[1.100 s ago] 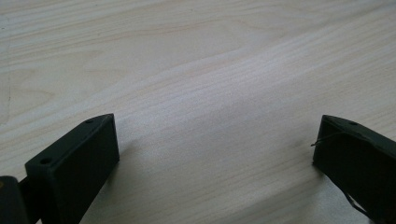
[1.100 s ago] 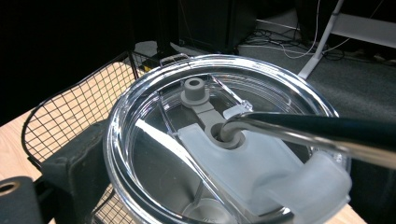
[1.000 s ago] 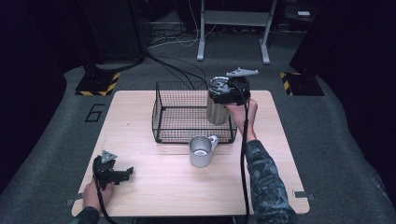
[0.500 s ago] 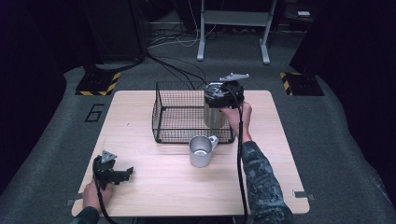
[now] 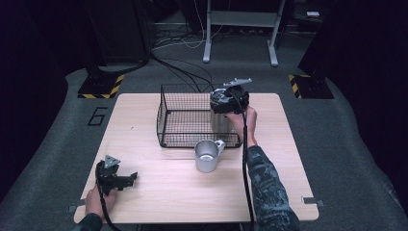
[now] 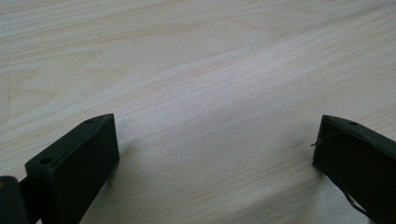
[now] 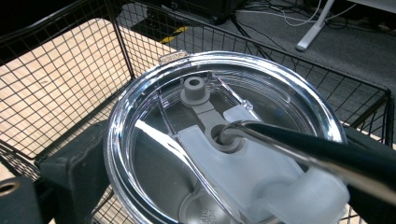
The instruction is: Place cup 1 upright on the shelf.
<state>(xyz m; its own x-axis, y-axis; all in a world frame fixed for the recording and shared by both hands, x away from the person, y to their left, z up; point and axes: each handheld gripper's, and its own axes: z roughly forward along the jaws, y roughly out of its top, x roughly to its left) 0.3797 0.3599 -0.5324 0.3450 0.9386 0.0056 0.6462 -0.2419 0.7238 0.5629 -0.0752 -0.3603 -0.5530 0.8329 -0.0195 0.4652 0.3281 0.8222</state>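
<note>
A steel tumbler (image 5: 220,121) with a clear lid (image 7: 187,154) and a metal straw (image 7: 299,144) is upright inside the right end of the black wire basket (image 5: 163,115). My right gripper (image 5: 230,100) is shut on the tumbler just under its lid, one jaw on each side. I cannot tell whether the tumbler's base touches the basket floor. A metal mug (image 5: 208,156) stands on the table just in front of the basket. My left gripper (image 5: 126,180) rests low at the table's front left, open with only bare wood between its fingers (image 6: 74,168).
The light wooden table (image 5: 159,192) sits on a grey floor. Cables (image 5: 178,67) and a metal stand (image 5: 240,29) lie beyond the far edge. Basket mesh (image 7: 70,70) rises close around the tumbler in the right gripper view.
My right gripper has carried the tumbler slightly left and down into the basket's right end. The left gripper has not moved.
</note>
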